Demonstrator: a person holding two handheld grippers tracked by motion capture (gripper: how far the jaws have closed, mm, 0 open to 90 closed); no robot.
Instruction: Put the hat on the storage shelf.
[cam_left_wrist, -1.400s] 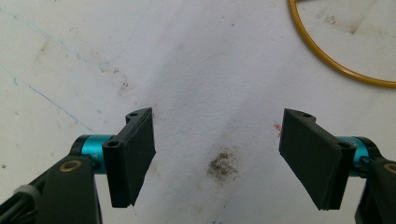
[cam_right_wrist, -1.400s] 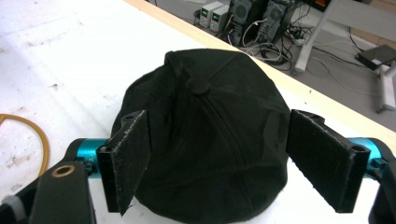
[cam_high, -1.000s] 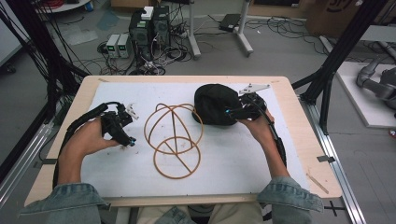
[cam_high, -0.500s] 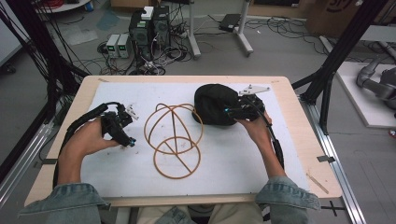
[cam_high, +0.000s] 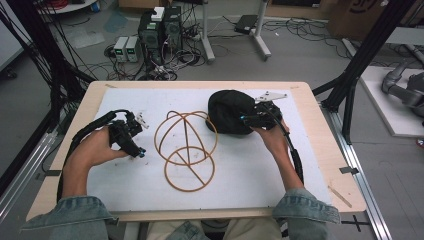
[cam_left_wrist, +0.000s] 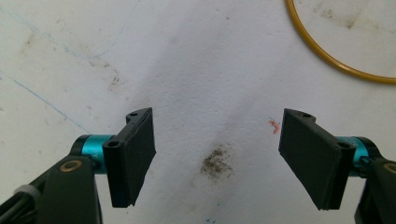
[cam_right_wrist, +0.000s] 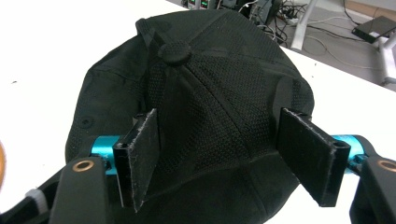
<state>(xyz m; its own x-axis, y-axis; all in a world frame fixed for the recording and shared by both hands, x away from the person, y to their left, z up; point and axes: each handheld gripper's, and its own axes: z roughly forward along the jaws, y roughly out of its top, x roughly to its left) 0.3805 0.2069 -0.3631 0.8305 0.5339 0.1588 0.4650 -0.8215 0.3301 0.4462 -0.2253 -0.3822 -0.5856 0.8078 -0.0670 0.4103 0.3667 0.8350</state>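
A black cap (cam_high: 226, 116) lies crown up at the back right of the white mat (cam_high: 250, 170). My right gripper (cam_high: 246, 119) reaches into it from the right. In the right gripper view the cap's mesh crown (cam_right_wrist: 210, 70) bulges between the two pads of my right gripper (cam_right_wrist: 224, 154). Those jaws have just been closing, but they still stand wide and do not clearly pinch the cloth. A brown wire frame (cam_high: 187, 145) of joined rings lies mid-mat. My left gripper (cam_high: 142, 136) hovers open to its left over bare mat (cam_left_wrist: 219, 154), with one ring's arc (cam_left_wrist: 327, 60) ahead.
The mat covers a wooden table (cam_high: 320, 150). Beyond its far edge computer boxes (cam_high: 160, 27) and cables stand on the floor. Black frame posts (cam_high: 360, 65) rise at the right. The stained mat around the left gripper is bare.
The right gripper sits very slightly further onto the cap. The left hand and the wire frame have not moved.
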